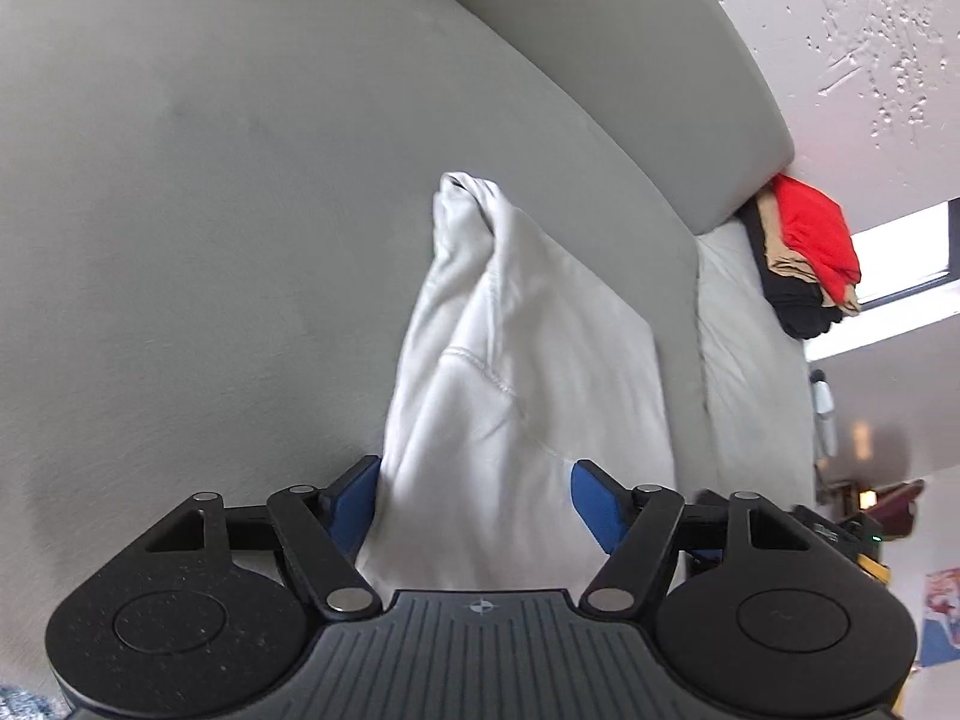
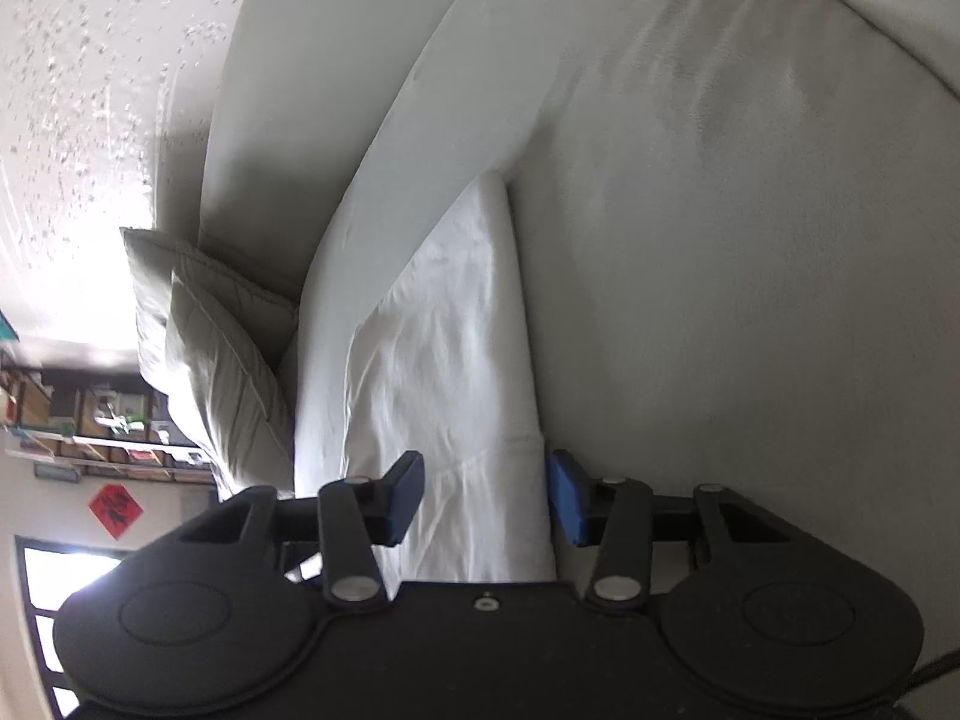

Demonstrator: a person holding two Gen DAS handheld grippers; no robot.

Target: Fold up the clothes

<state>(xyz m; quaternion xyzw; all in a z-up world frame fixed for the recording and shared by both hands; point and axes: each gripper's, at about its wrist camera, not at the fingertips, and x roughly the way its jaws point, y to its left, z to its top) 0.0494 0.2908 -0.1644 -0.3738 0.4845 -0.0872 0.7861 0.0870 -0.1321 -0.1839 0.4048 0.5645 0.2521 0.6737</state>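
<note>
Almost no words to read here.
A red sign point(image 2: 114, 510) hangs on the far wall, tipped like a diamond, with a dark mark on it that is too blurry to read. A bright poster point(image 1: 939, 600) sits at the edge of the left view, and its print is too small to tell.

Each black hand-held gripper point(image 1: 474, 504) point(image 2: 486, 495) has blue pads and silver pivot screws.

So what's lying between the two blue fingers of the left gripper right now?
The white garment runs up between the left gripper's blue fingers in the left wrist view, with the grey sofa behind it.
</note>
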